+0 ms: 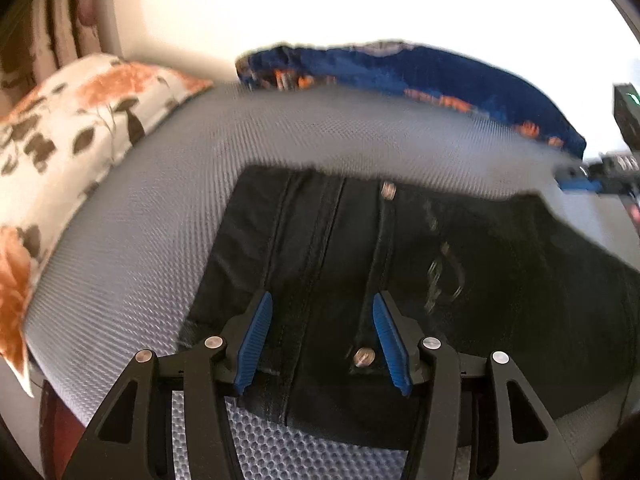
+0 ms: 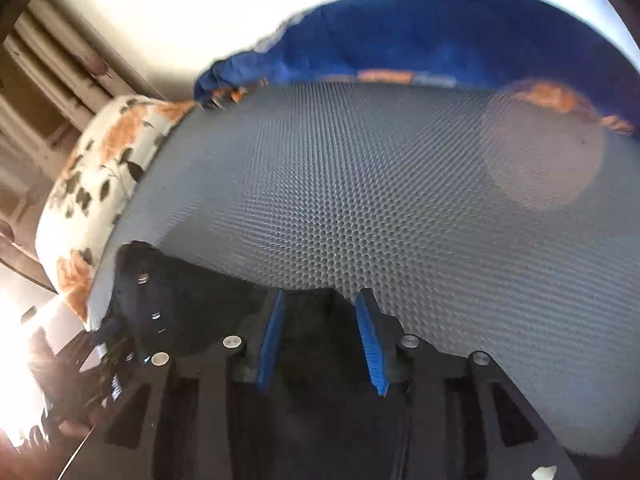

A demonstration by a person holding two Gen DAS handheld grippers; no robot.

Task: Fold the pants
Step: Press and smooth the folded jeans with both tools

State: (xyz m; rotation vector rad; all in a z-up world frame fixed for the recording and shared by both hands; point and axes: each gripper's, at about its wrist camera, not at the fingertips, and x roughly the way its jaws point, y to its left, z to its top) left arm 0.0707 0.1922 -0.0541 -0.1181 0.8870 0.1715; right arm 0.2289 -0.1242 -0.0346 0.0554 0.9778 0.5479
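Note:
Black jeans (image 1: 400,260) lie flat on a grey honeycomb-textured mattress (image 1: 160,200), with a metal button and rivets showing near the waist. My left gripper (image 1: 323,300) hovers low over the jeans near their seam. Its blue pads stand well apart and press on nothing. In the right wrist view the same jeans (image 2: 192,300) show as a dark shape at the lower left. My right gripper (image 2: 321,296) is at the edge of the fabric. Dark cloth lies beneath and between its fingers, but the pads are apart and do not pinch it.
A floral pillow (image 1: 72,128) (image 2: 100,184) lies along the left side of the mattress (image 2: 360,200). A blue blanket with orange print (image 1: 420,72) (image 2: 460,36) is bunched at the far edge. Curtains hang at the far left.

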